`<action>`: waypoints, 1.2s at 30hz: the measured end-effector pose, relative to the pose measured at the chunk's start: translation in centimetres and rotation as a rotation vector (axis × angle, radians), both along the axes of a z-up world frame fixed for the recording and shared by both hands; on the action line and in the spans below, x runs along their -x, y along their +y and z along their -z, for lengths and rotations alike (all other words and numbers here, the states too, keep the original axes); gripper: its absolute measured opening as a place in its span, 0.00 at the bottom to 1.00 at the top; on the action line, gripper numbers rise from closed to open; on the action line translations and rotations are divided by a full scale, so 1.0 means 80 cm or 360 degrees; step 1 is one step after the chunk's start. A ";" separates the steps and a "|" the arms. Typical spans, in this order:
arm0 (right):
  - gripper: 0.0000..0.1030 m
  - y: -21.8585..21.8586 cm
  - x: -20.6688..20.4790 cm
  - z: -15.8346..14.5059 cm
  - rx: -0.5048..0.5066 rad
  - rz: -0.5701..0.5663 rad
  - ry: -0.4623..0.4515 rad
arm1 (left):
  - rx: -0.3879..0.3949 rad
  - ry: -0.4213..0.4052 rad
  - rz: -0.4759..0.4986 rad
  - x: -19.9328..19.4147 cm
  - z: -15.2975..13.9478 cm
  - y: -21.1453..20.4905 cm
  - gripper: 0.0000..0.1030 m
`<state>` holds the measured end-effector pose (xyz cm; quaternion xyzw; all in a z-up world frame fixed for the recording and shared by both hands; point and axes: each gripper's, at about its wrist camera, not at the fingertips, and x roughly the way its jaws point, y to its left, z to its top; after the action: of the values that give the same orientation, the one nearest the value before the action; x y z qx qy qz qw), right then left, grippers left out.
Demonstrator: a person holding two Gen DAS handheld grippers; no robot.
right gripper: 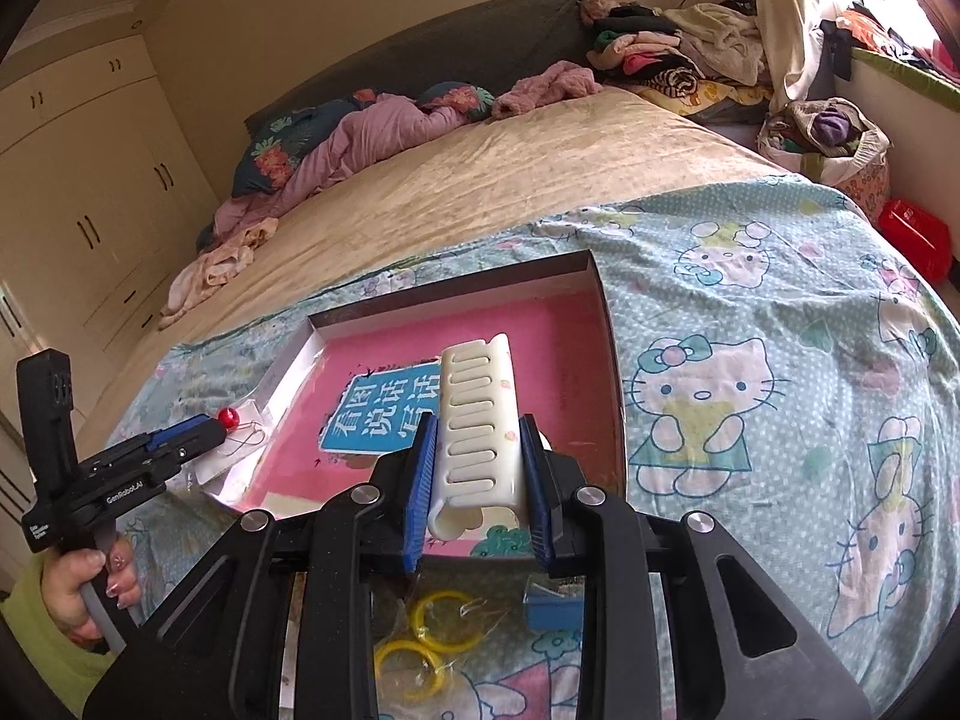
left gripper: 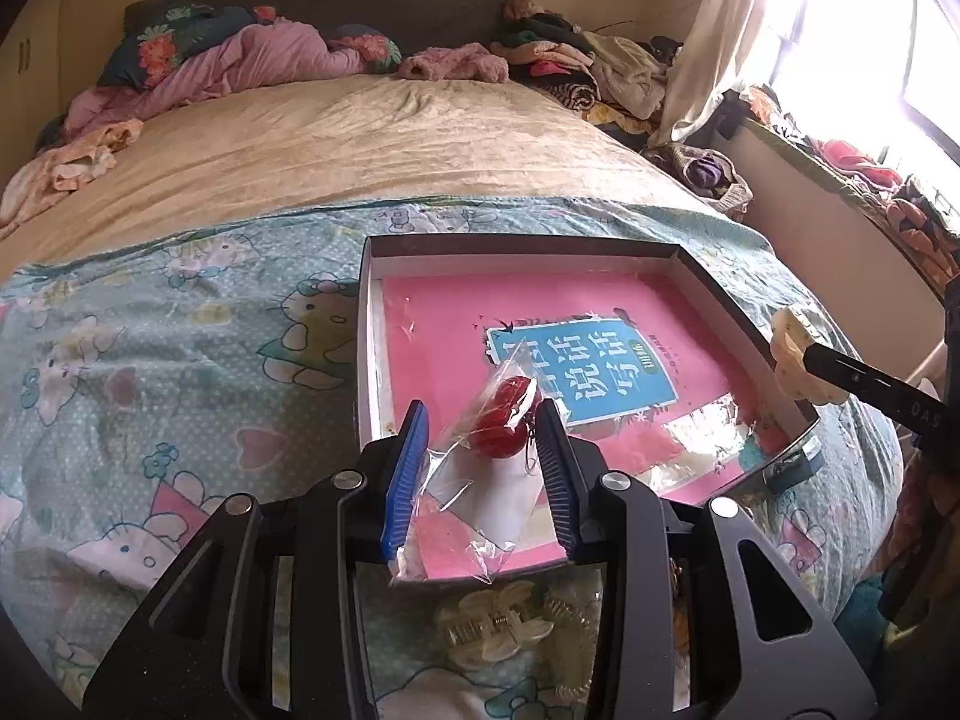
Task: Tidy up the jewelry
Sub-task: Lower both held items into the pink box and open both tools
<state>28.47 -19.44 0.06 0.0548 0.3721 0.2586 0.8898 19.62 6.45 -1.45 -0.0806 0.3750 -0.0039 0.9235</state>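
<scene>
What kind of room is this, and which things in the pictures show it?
Very likely a bedroom in a home. A large bed with a cartoon-cat sheet fills the view, built-in wardrobes line one wall, and piles of clothes lie near the curtained window.

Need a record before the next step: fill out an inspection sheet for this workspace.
Surface: bed with cartoon-cat sheet.
Job's things: open box with pink book; bagged red bead item; white hair clip.
Clutter: yellow rings, blue box, clear clips on the sheet near the grippers.
Grippers: left gripper shut on the bag over the box; right gripper shut on the clip.
Cables: nothing seen.
Surroundings: clothes pile, wardrobe, window.
</scene>
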 end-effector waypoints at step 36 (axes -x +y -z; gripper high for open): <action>0.62 -0.045 0.021 -0.009 -0.0096 0.0126 -0.0001 | -0.0051 0.0089 -0.0055 -0.028 0.021 -0.005 0.45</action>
<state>26.78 -23.02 0.80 0.0962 0.3614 0.2343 0.8973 21.86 6.09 -3.16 -0.0724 0.3991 0.0204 0.9138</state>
